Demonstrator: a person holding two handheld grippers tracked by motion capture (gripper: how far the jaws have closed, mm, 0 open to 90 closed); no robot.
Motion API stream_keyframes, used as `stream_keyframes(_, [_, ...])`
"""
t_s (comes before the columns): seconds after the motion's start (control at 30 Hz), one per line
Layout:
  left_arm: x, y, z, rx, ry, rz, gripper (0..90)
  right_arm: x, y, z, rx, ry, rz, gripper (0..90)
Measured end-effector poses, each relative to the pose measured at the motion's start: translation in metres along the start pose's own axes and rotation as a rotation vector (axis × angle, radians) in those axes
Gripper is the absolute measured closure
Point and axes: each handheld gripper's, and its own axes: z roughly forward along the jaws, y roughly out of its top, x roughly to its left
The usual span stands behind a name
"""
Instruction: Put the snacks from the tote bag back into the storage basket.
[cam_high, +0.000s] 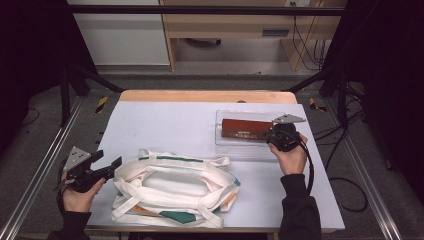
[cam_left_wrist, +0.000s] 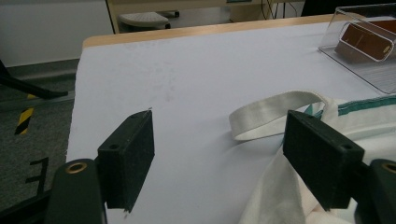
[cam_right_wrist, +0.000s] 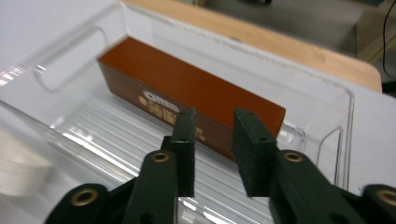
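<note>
A long reddish-brown box (cam_right_wrist: 187, 88) with pale lettering, legible in the right gripper view, is seen beyond the parted, empty right gripper (cam_right_wrist: 214, 140), inside the clear tray (cam_right_wrist: 74, 60) at upper centre

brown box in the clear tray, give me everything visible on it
The brown box is a long, narrow carton, reddish-brown, apparently cardboard, with pale printed lettering on its long side; the print is too blurred to read. It looks closed and undamaged. It lies flat on the ribbed floor of the clear plastic tray, close along the tray's far wall, at the table's far right. The right gripper faces its near side, jaws parted with nothing between them; whether the tips touch it is unclear.
</note>
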Motion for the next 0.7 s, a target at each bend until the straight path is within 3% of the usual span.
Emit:
stream_keyframes(0.33, [-0.002, 0.000, 0.001, 0.003, -0.010, 0.006, 24.1, 0.015, -0.033, -0.042, -0.151, 0.007, 0.029, 31.3])
stream_keyframes(0.47, [-0.001, 0.000, 0.001, 0.000, -0.009, 0.007, 23.9, 0.013, -0.050, -0.050, -0.172, 0.000, 0.052, 22.4])
stream_keyframes(0.7, [0.000, -0.001, 0.001, -0.011, -0.007, 0.013, 22.5, -0.001, -0.078, -0.065, -0.221, -0.025, 0.100, 18.4])
